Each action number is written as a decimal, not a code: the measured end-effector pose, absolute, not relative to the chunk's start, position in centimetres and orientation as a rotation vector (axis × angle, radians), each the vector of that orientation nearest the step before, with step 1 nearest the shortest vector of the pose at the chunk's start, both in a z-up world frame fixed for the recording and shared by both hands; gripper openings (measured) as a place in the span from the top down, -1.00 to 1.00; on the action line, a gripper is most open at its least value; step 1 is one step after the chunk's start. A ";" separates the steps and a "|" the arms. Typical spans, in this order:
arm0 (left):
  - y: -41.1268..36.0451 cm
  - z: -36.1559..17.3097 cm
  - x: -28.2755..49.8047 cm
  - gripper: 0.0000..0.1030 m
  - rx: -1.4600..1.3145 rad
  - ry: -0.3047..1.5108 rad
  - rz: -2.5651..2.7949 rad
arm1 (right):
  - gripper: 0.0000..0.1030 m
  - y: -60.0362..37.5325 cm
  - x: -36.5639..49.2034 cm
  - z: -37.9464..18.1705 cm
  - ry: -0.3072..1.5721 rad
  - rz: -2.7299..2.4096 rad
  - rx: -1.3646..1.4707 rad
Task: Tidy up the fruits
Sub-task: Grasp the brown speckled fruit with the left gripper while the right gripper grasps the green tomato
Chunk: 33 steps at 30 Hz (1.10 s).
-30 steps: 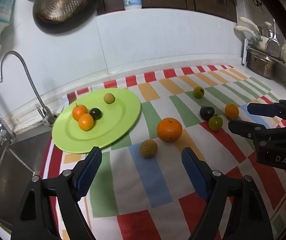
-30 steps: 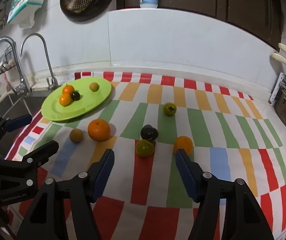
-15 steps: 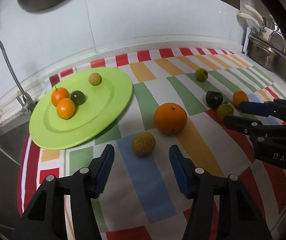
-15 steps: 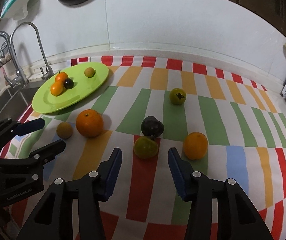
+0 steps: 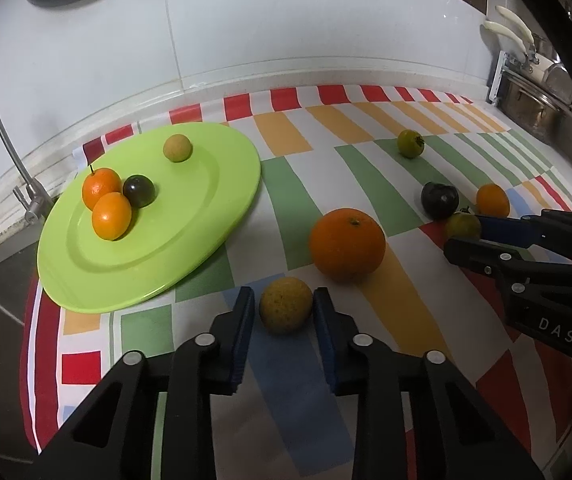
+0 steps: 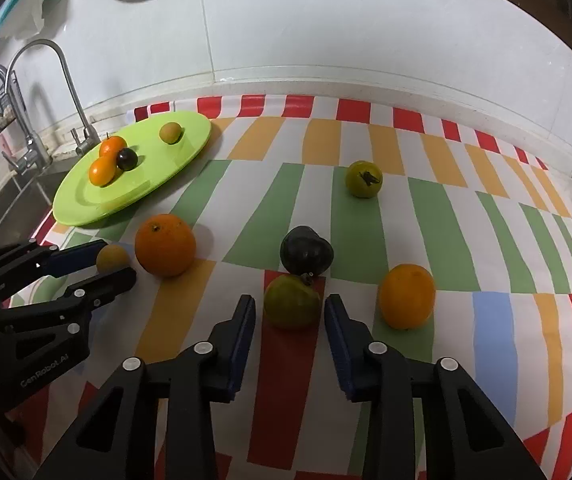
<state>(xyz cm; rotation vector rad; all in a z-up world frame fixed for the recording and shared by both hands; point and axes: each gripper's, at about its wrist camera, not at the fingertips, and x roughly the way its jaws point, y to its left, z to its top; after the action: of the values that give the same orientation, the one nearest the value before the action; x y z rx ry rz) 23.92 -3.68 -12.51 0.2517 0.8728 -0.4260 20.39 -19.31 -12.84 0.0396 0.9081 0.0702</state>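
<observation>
Yellow-brown fruit (image 5: 285, 310) between parted left gripper (image 5: 284, 305) fingers; green tomato (image 6: 292, 300) likewise inside open right gripper (image 6: 290, 309).

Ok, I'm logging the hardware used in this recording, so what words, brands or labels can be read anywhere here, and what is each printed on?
"DAS": on the black body of the right gripper, seen from the left wrist view.
"GenRobot.AI": on the black body of the left gripper, seen from the right wrist view.
The packet hanging on the wall at upper left has print, but it is too blurred to read.
</observation>
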 end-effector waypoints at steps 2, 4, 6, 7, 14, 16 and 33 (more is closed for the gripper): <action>-3.7 -12.5 24.0 0.48 0.249 0.877 -0.433 | 0.37 -19.3 20.4 -12.8 0.904 0.068 0.034; -3.8 -12.5 24.0 0.48 0.251 0.877 -0.432 | 0.42 -19.4 20.5 -12.9 0.904 0.067 0.037; -3.8 -12.4 24.0 0.48 0.249 0.878 -0.432 | 0.42 -19.4 20.5 -12.8 0.904 0.067 0.040; -3.7 -12.4 23.9 0.48 0.248 0.878 -0.433 | 0.42 -19.4 20.4 -12.7 0.902 0.067 0.041; -3.4 -10.9 23.3 0.48 0.227 0.848 -0.438 | 0.42 -19.0 19.7 -11.2 0.869 0.088 0.034; -3.1 -10.2 23.0 0.48 0.217 0.835 -0.432 | 0.42 -18.9 19.4 -10.6 0.854 0.095 0.032; -0.6 -5.4 20.7 0.48 0.151 0.723 -0.378 | 0.42 -16.5 17.9 -6.0 0.736 0.181 0.009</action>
<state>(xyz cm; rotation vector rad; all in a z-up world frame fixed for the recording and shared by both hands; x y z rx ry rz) 20.72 -0.65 -5.35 0.1507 0.7231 -0.3782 17.89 -16.54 -5.97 0.0095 0.7362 0.1811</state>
